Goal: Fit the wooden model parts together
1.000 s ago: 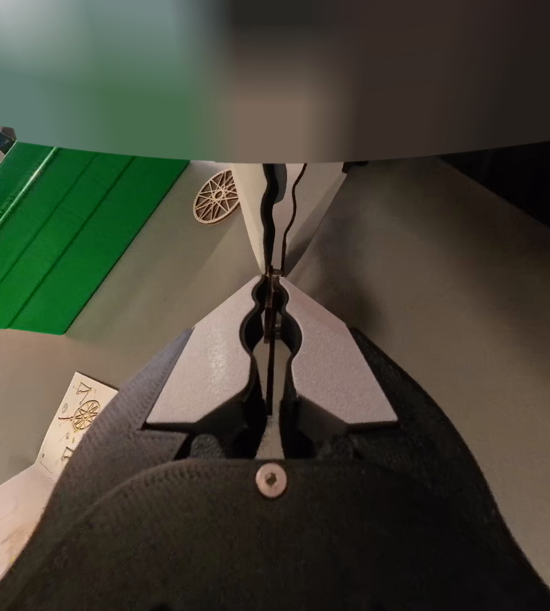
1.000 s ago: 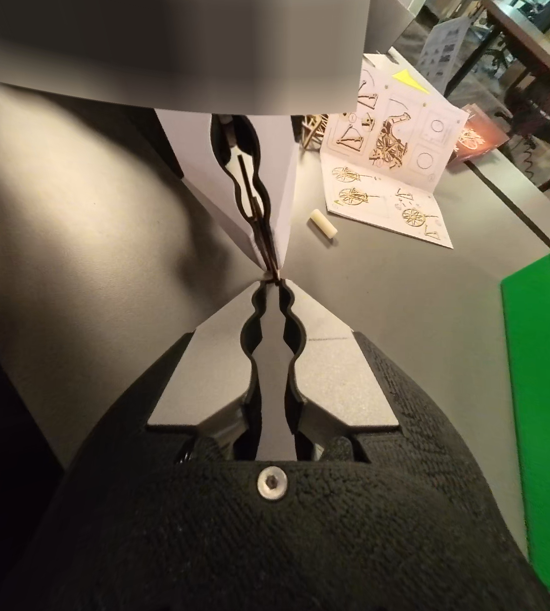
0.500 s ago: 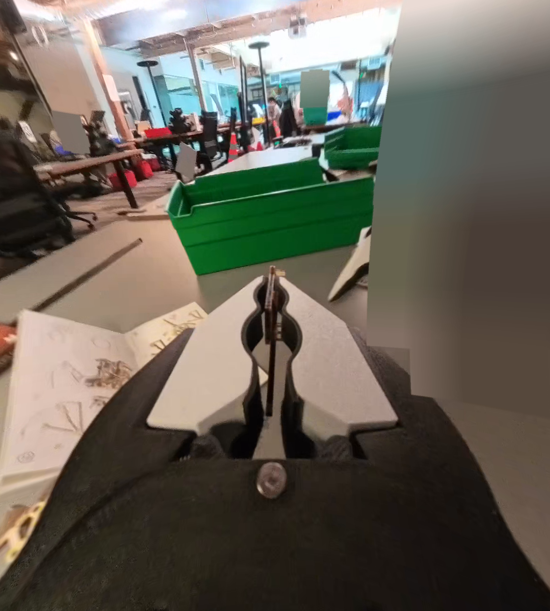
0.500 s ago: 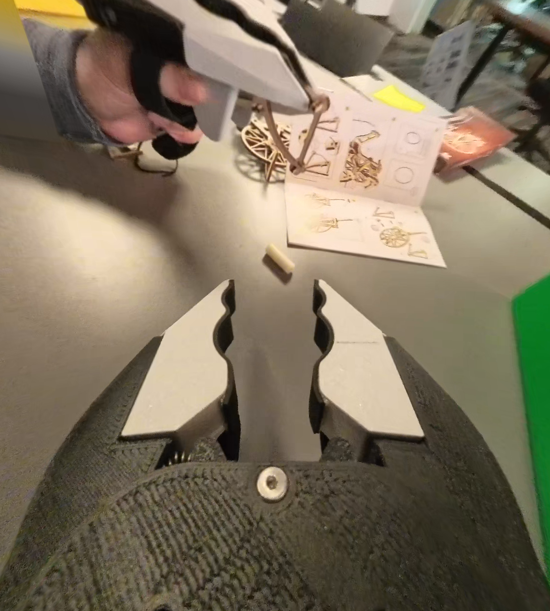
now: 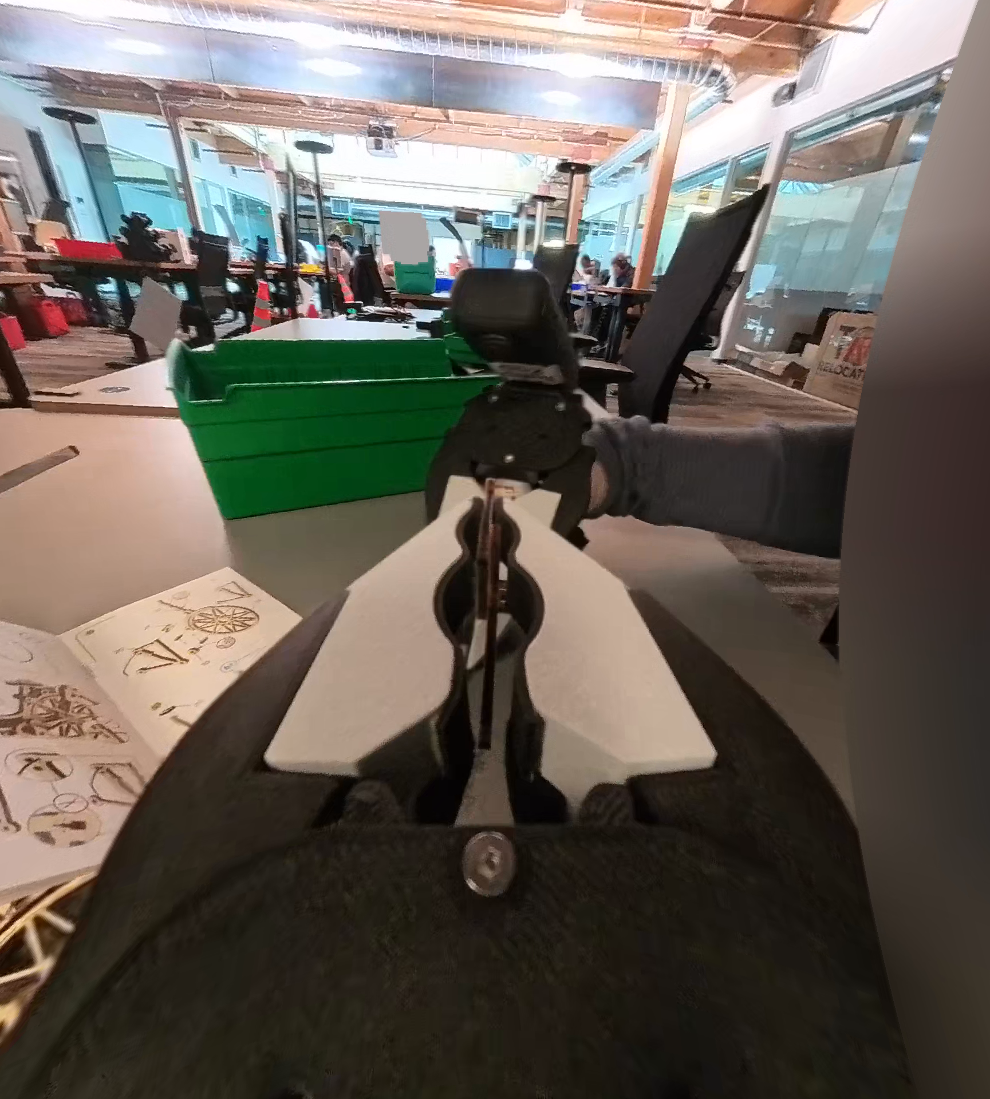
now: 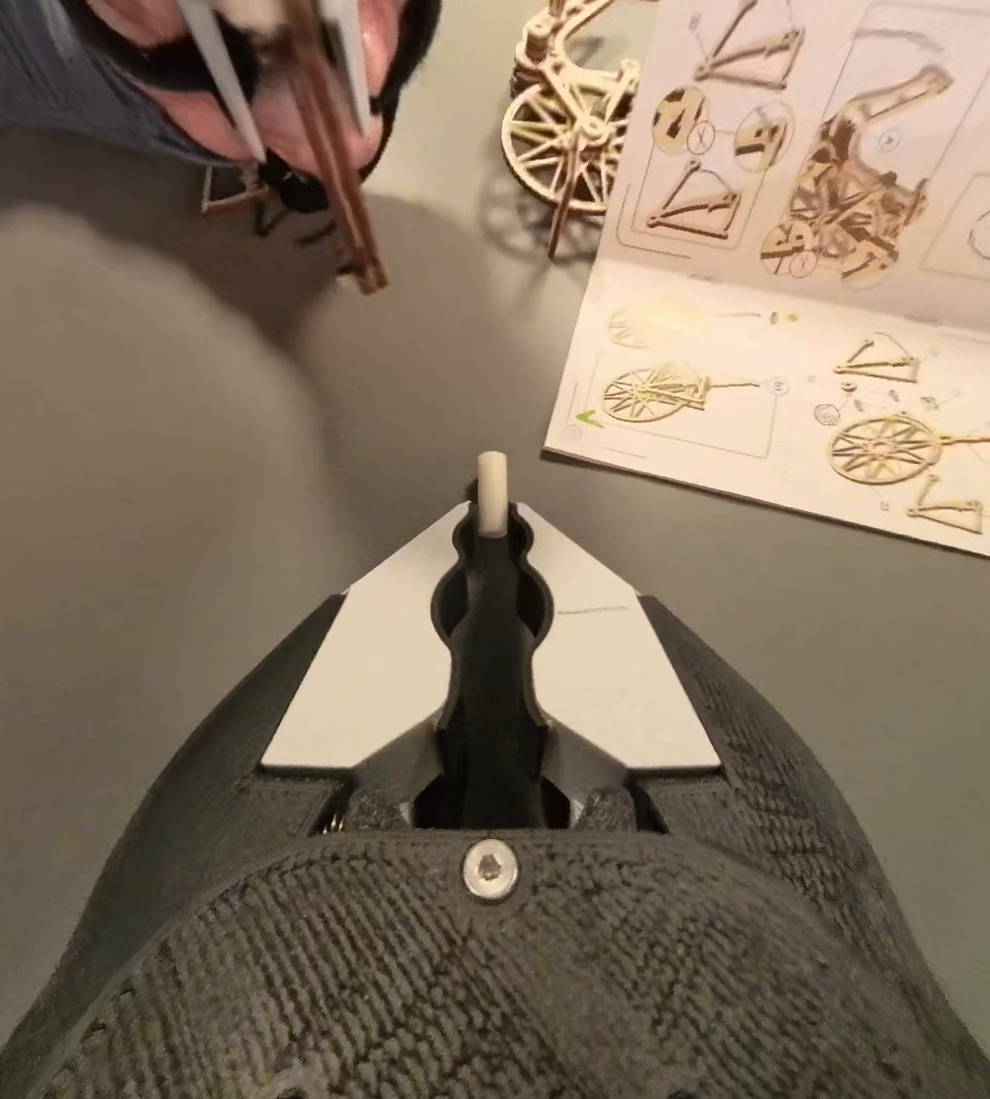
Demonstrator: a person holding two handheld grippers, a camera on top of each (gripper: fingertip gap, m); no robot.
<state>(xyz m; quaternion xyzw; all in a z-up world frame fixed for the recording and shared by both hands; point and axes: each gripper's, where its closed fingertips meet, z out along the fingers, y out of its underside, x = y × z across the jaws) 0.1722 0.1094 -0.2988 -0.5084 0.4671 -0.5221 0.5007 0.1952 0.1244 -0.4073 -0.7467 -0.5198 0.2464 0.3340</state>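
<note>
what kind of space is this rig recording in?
Looks like an open-plan office or lab workshop: rows of desks and office chairs under exposed ceiling beams, glass partitions on one side, and green bins on the grey worktable.

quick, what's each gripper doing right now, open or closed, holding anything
Left gripper: closed on a thin wooden model piece.
Right gripper: closed on a small white peg.

Your two handheld grippers match: pale grey fingers, black textured bodies.
Each gripper, left [image 5: 491, 505] and right [image 6: 492, 505], shows wavy black inner finger edges and one silver hex screw; you wear a grey-blue sleeve [image 5: 718, 476].
</note>
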